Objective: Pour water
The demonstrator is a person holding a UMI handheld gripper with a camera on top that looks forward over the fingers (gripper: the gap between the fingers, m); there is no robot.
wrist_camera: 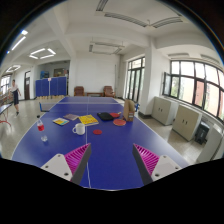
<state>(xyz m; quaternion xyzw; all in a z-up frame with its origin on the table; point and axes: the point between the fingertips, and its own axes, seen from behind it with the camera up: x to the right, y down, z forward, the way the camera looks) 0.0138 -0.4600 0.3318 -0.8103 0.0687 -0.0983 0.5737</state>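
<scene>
Gripper view, noting the blue table [110, 150] first, then a white cup [79, 128] just ahead of my gripper [108, 160], fingers wide apart and holding nothing; I judge a hasty approach could knock it over.

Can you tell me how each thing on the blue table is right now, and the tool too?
tool: fingers open, nothing between them, held above the table
white mug: upright on the table, just ahead of the fingers
red cup: upright, beyond the mug
yellow book: lying flat, closed
red plate: flat on the table
blue table: bears all these things
</scene>
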